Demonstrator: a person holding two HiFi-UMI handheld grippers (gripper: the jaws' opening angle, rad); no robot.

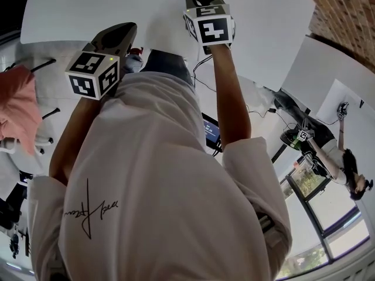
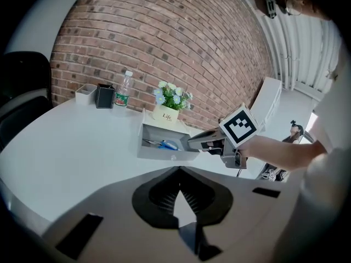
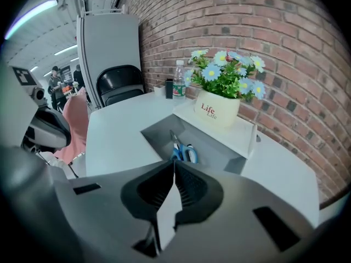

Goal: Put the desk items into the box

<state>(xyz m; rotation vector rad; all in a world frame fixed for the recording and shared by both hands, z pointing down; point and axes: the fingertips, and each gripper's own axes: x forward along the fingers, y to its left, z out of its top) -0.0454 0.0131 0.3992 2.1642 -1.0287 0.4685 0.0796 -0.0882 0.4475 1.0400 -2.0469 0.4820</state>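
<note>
Open box sitting on the table, other items lining the wall behind it

The box (image 2: 159,153) is sitting on the table (image 2: 71,141), toward its right part, and scissors (image 2: 164,144) are lying inside it. A flower pot (image 2: 166,114) is standing just behind the box, between it and the brick wall (image 2: 164,37). Further left along that wall a water bottle (image 2: 124,89) is standing, with a pen holder (image 2: 105,96) just left of it and a small open container (image 2: 85,93) left of that, all well apart from the box. The right gripper (image 2: 191,141) is hovering at the box's right side. A chair (image 2: 19,75) is standing off the table's left edge.
</note>
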